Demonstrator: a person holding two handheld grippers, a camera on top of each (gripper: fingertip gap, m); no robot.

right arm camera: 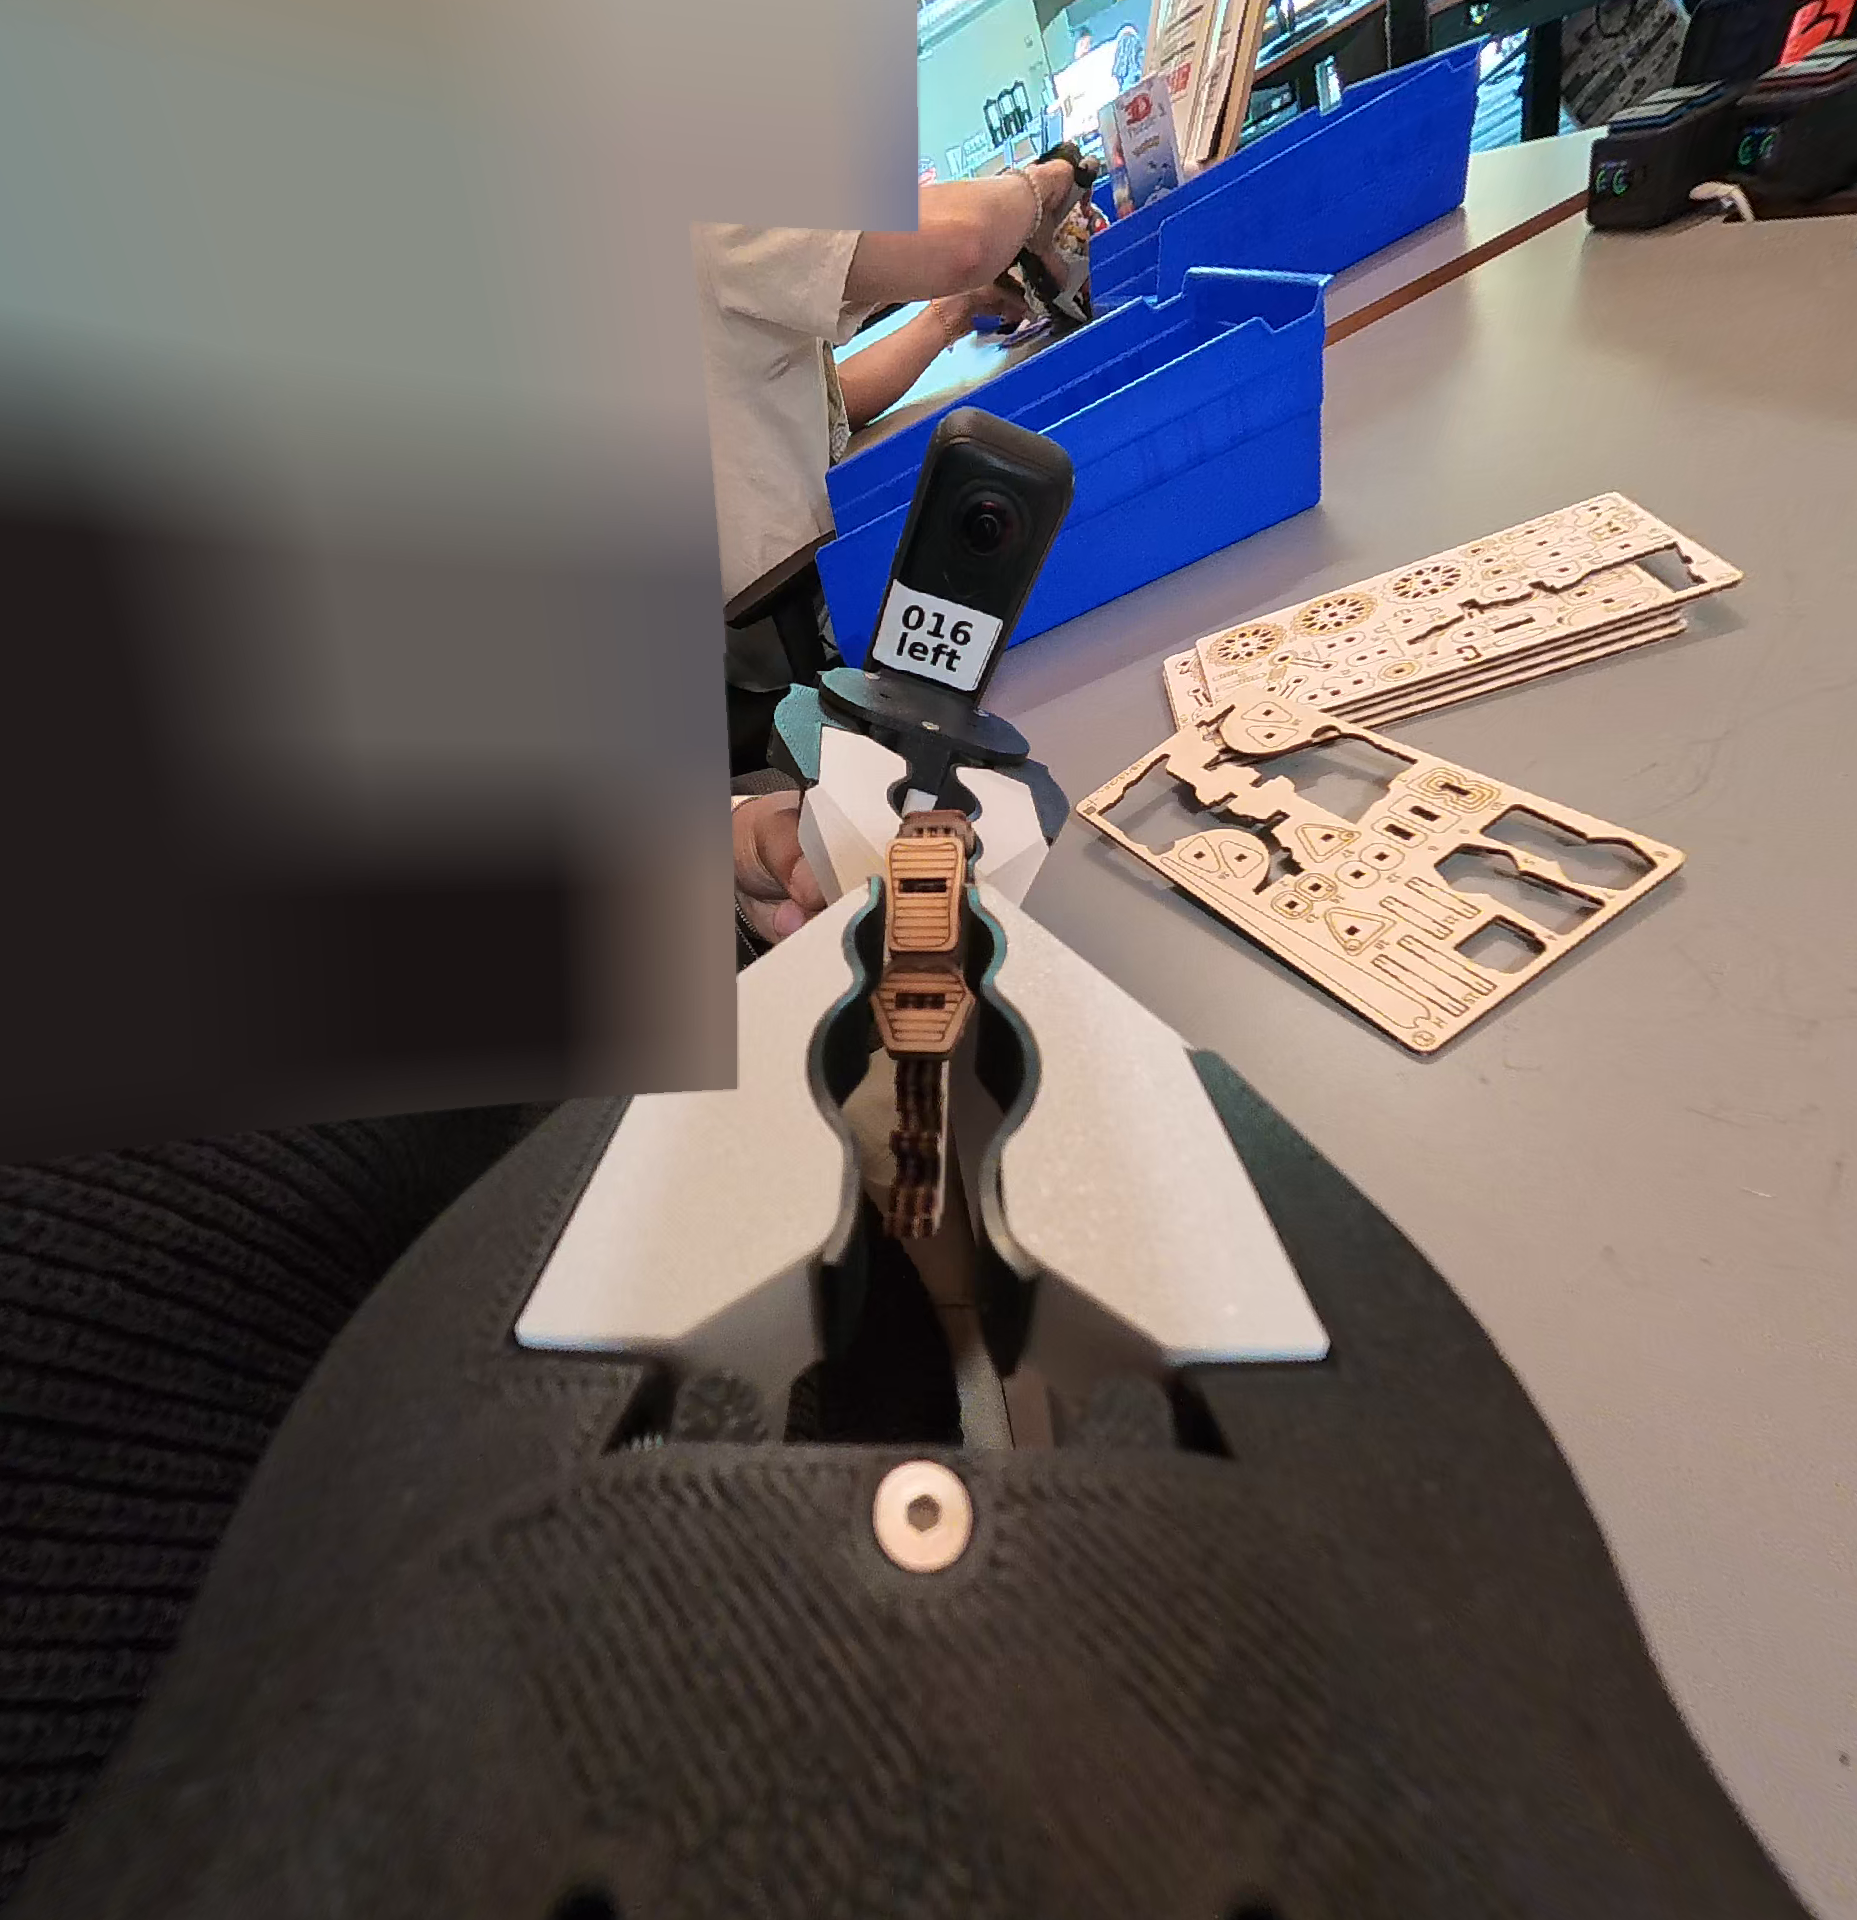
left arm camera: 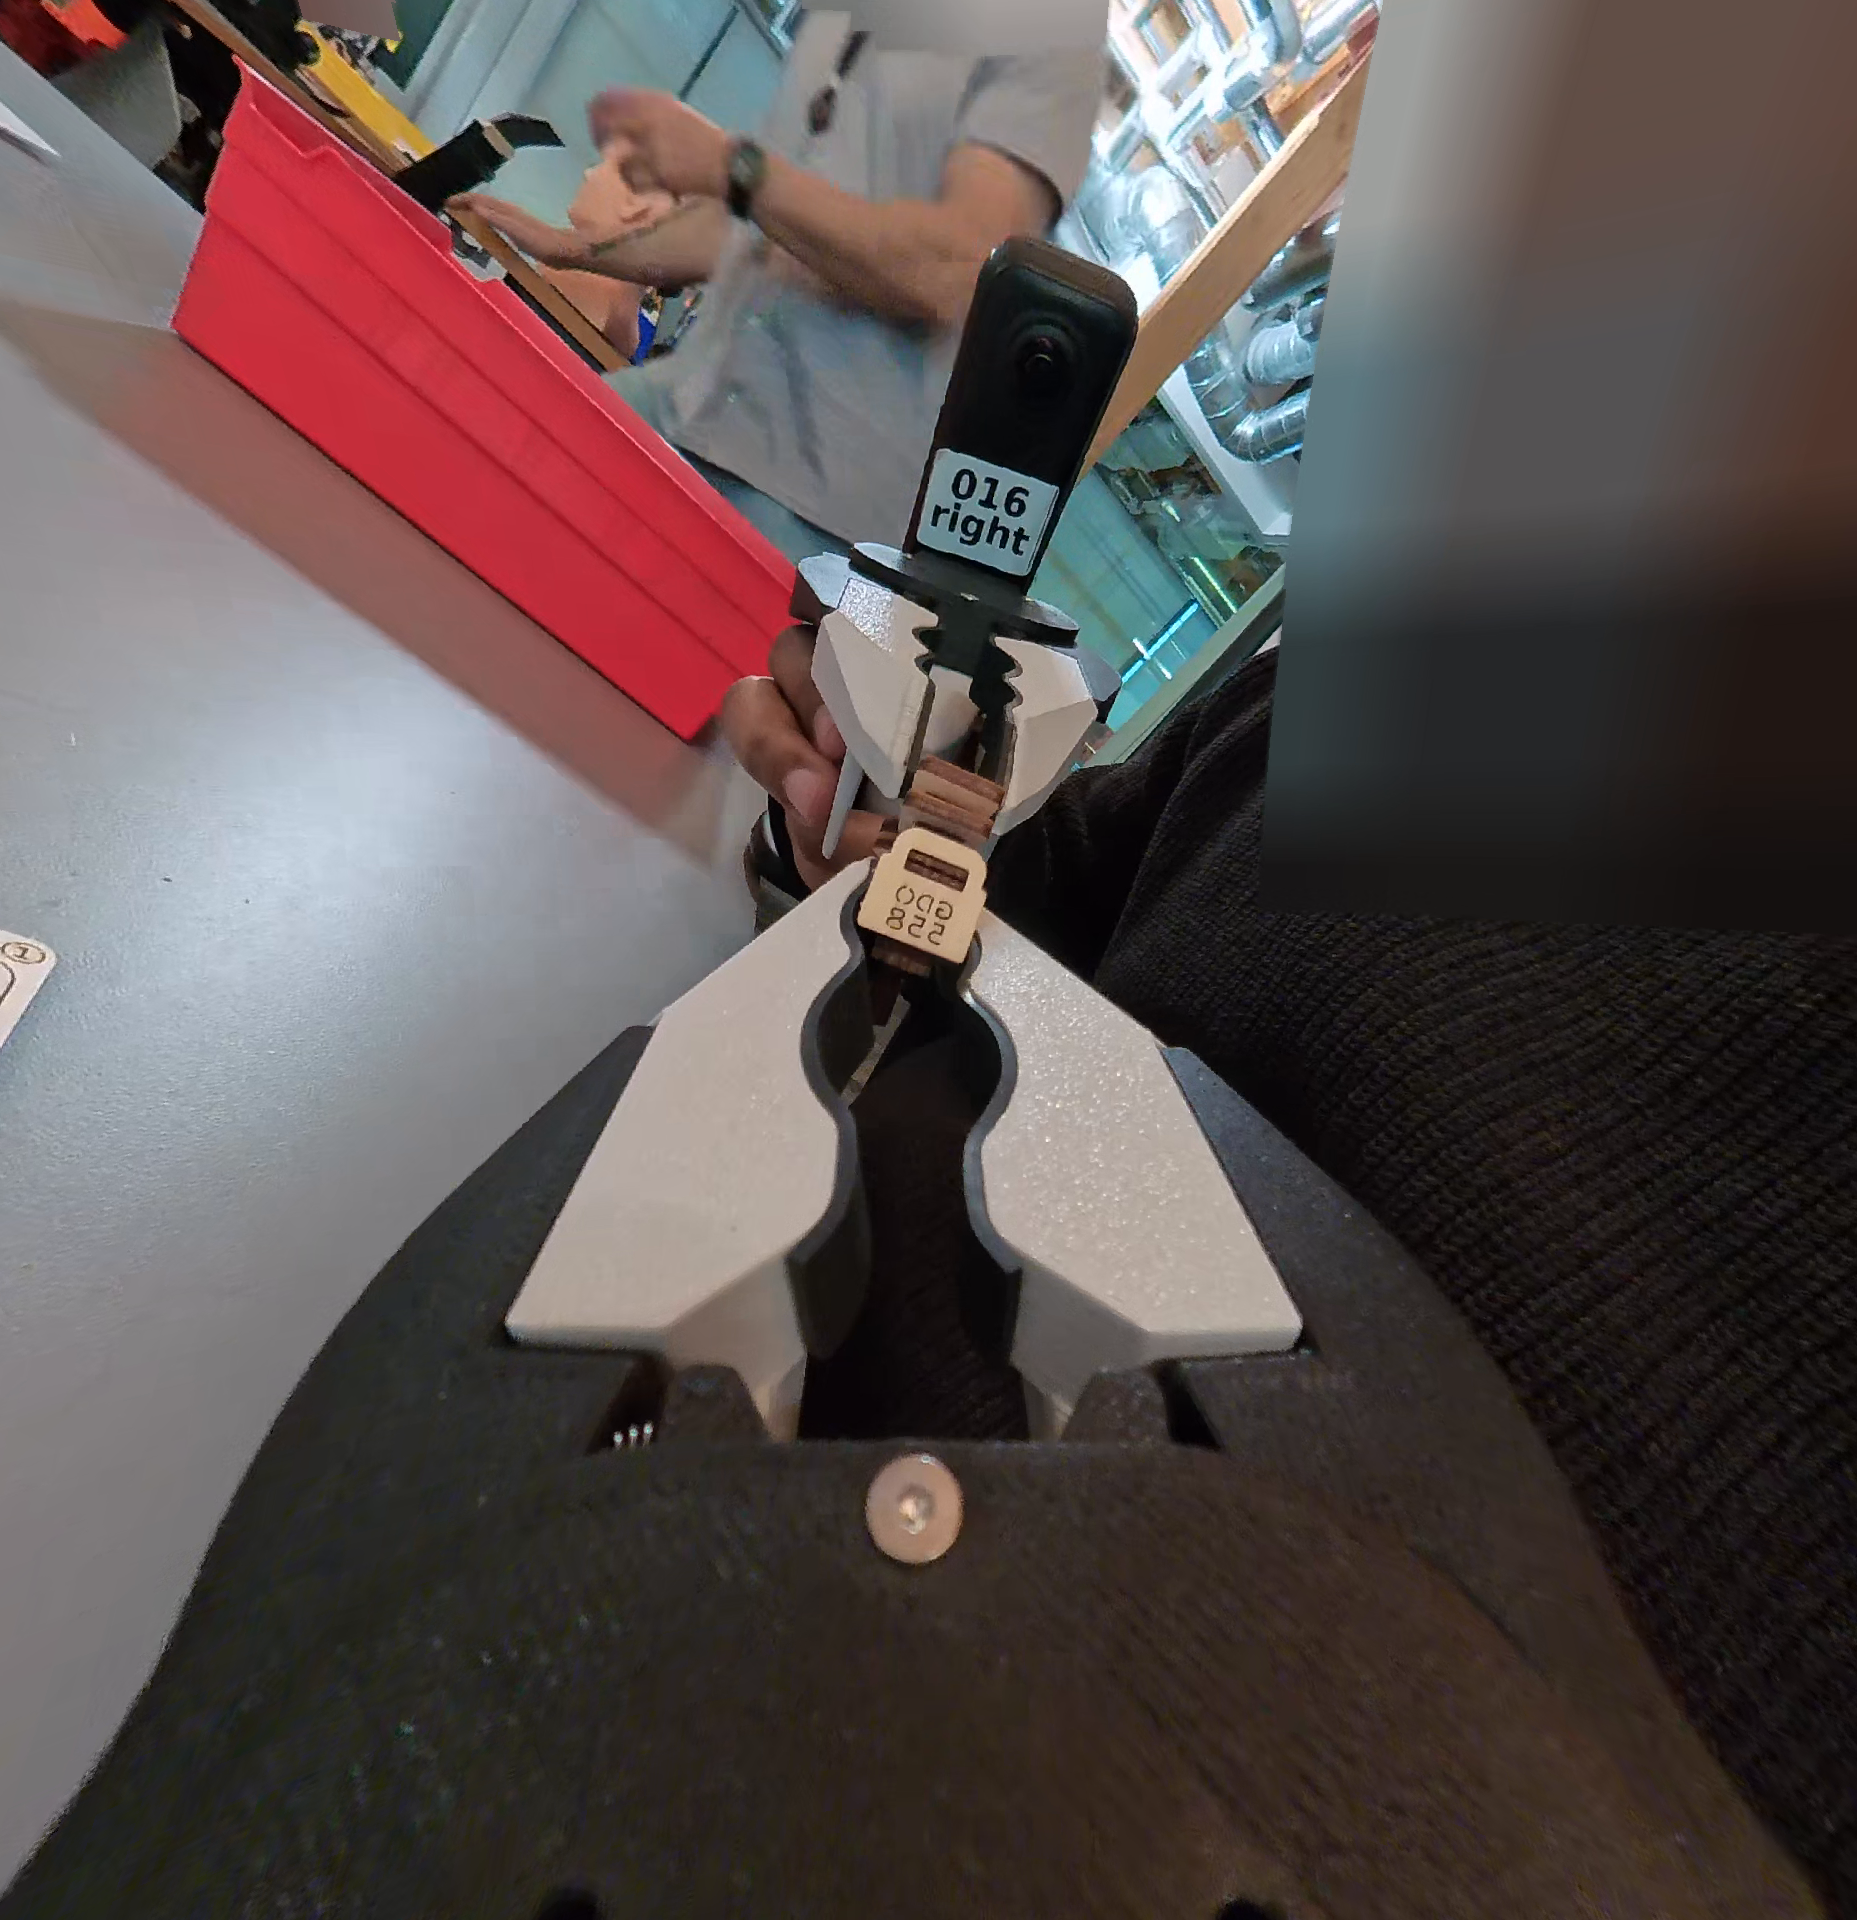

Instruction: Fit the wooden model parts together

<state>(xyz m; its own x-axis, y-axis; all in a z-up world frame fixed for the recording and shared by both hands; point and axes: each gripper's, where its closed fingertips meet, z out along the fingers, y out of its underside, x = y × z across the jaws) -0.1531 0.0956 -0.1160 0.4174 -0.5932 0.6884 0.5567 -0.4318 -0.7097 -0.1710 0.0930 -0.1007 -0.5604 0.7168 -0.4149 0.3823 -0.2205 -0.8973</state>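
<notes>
A red bin (left arm camera: 467, 416) is lying on the grey table (left arm camera: 228, 831); two blue bins (right arm camera: 1111, 457) are standing beyond; people (left arm camera: 851, 260) are working behind

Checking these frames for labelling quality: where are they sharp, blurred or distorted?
Left wrist view: small pale wooden piece sharp, red plastic bin smeared and bowed. Right wrist view: stacked brown wooden assembly crisp, flat wooden cut-out sheets clear, blue plastic bin curved.

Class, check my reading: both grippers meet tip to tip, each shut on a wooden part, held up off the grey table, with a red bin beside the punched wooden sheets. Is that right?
One slip: the bin beside the punched wooden sheets is blue, as the right wrist view shows. The rest stands.
</notes>
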